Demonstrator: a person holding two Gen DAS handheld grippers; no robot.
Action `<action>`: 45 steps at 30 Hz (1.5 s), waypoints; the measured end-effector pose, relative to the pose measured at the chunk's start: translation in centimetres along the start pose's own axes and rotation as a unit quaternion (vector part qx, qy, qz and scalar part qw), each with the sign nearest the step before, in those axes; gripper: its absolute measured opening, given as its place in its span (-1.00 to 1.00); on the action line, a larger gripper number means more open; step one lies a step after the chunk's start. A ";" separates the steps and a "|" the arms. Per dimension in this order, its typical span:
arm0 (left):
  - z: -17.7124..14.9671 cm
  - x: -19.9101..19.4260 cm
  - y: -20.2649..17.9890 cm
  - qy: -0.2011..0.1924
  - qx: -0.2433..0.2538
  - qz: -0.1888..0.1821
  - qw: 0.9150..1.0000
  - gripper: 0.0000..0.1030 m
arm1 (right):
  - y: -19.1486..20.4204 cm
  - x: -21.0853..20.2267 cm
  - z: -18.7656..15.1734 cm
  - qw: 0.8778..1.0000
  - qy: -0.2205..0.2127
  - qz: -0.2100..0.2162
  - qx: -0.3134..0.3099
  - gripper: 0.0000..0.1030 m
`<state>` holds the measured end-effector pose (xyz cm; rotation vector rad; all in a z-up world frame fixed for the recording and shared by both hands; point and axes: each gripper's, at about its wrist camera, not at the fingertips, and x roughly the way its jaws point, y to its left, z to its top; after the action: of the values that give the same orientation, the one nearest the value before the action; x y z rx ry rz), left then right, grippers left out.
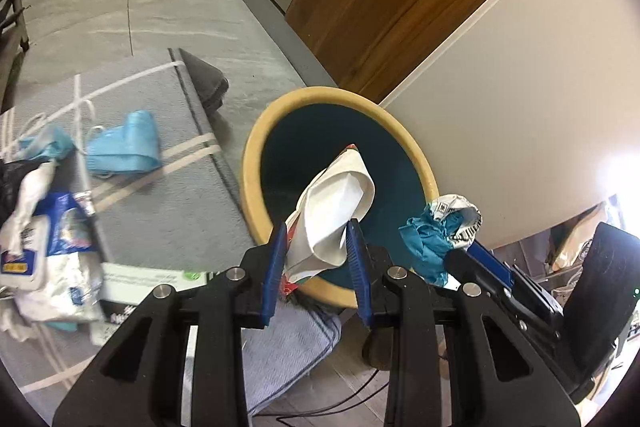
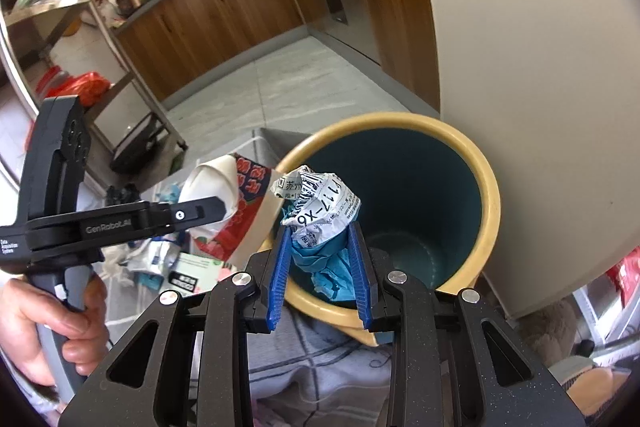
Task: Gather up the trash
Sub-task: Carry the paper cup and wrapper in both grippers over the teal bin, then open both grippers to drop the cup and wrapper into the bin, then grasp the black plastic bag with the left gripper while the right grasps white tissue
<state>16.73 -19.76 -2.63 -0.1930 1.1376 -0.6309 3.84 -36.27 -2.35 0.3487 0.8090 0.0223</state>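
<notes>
A round bin (image 1: 256, 147) with a yellow rim and a dark teal inside stands on the floor against a white wall; it also shows in the right wrist view (image 2: 486, 187). My left gripper (image 1: 318, 227) is shut on a folded white paper wrapper with red print (image 1: 340, 203), held over the bin's near rim. My right gripper (image 2: 320, 233) is shut on a crumpled wad of teal plastic and white printed paper (image 2: 320, 203), also over the bin's mouth. Each gripper shows in the other's view, the right one (image 1: 480, 251) and the left one (image 2: 200, 211).
A grey rug (image 1: 160, 211) left of the bin carries more trash: a blue face mask (image 1: 124, 143), a white and blue packet (image 1: 52, 247), a small box (image 1: 156, 279). Wooden cabinets (image 2: 208, 15) and a metal shelf (image 2: 100, 39) stand behind. A grey cloth (image 2: 320, 367) lies below the grippers.
</notes>
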 end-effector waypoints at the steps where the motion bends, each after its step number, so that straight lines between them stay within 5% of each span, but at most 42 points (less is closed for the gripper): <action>1: 0.0 0.3 -0.1 0.000 -0.001 -0.004 1.000 -0.42 | -0.3 0.3 -0.1 1.000 0.004 -0.001 0.005 -0.41; 20: 0.8 5.1 -0.5 -0.002 -0.013 -0.031 0.999 -0.35 | -2.0 4.0 -0.4 0.998 0.042 -0.015 0.046 -0.40; 27: 1.0 2.3 0.0 -0.036 -0.013 -0.025 0.999 0.01 | -2.3 4.1 0.1 0.998 0.028 -0.034 0.050 -0.26; 34: 0.7 -1.0 0.5 -0.061 0.003 -0.004 0.998 0.08 | -1.6 3.4 0.6 0.998 0.009 -0.032 0.052 0.08; 45: 0.8 -7.7 3.6 -0.095 0.016 0.068 0.993 0.36 | 2.7 2.7 1.4 1.000 0.005 -0.004 0.009 0.31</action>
<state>16.67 -12.68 2.07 -0.1436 0.9476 -0.4973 7.00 -33.78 -2.52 0.3627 0.8204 0.0099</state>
